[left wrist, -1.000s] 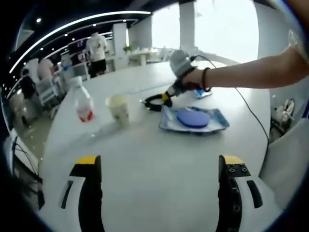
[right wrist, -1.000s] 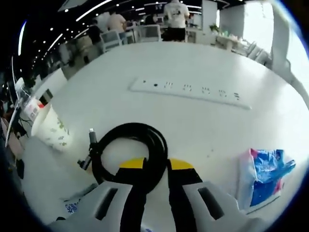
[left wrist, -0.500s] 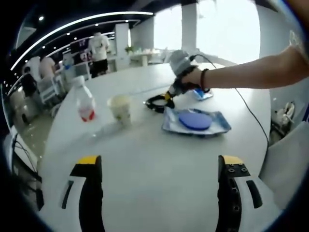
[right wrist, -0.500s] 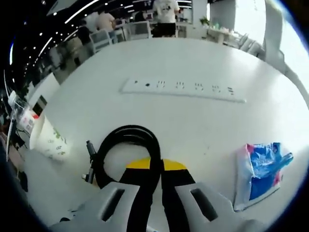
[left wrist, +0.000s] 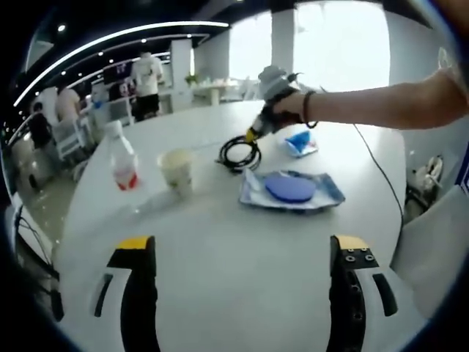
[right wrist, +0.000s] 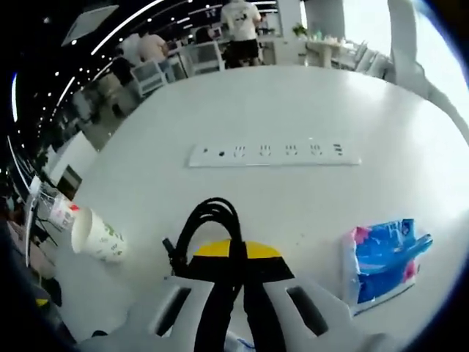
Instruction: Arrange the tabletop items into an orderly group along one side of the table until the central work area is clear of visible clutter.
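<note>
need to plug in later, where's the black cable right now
The coiled black cable is clamped in the right tongs, lifted off the white table, between the paper cup and the blue packet.

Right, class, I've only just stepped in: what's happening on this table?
A person is tidying a white table. The right gripper is shut on a coiled black cable and holds it above the table. The left gripper hangs open over bare tabletop. A bottle, paper cup and blue packets lie nearby.
</note>
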Motion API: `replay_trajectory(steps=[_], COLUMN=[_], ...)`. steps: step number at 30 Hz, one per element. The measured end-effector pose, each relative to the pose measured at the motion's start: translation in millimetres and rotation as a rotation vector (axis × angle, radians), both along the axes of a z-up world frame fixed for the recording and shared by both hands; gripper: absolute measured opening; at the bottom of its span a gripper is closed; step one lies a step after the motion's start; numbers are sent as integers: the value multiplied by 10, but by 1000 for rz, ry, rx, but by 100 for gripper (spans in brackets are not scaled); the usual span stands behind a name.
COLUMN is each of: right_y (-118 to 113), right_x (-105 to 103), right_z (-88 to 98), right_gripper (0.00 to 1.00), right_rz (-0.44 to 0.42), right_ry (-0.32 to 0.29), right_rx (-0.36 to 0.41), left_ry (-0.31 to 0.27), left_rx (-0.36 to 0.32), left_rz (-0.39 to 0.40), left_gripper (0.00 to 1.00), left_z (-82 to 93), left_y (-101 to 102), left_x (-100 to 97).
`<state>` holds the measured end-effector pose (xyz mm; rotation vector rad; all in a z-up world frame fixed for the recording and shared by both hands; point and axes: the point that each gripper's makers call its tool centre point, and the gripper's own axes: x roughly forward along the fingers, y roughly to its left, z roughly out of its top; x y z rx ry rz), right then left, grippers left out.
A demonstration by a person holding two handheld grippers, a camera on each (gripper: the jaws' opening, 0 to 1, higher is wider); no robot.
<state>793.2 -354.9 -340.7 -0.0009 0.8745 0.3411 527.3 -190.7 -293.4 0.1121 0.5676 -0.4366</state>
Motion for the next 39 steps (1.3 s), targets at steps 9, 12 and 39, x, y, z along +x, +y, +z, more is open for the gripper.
replay_trajectory(steps=[9,12,39], right_y=[-83,-143,-1256], right_x=[-28,-73,-656], right_z=[261,383,927], right_gripper=[2,2,2], right_rz=[6,10,-92], right_ry=[-9,-27,-50], right_rx=[20,19,80], left_ry=[-6,-10,-43], left_rx=[7,11,-52], left_rz=[0,0,-60], left_gripper=[96,94,99], left_z=[6,18,153], left_y=[3,-3,-265], left_x=[7,3,-36])
